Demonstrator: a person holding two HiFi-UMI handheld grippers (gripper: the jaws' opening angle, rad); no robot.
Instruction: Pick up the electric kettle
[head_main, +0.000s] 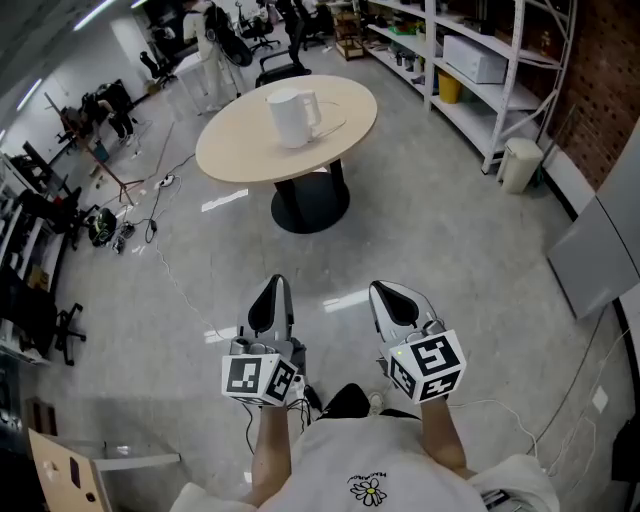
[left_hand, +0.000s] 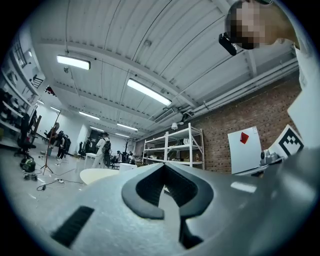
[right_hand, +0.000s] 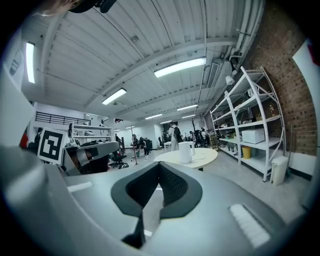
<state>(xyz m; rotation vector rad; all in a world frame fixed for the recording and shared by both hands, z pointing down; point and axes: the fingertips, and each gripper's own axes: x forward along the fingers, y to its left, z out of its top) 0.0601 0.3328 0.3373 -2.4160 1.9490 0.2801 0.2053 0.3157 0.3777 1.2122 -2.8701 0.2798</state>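
A white electric kettle stands upright on a round beige table far ahead; its handle faces right. The right gripper view shows the kettle small on that table. In the left gripper view only the table's edge and a bit of the kettle show. My left gripper and right gripper hang side by side near the person's body, well short of the table. Both are shut with nothing between their jaws.
The table stands on a black pedestal base on a grey floor. White shelving and a small white bin line the right. Office chairs, stands and cables crowd the left and back. A grey panel leans at right.
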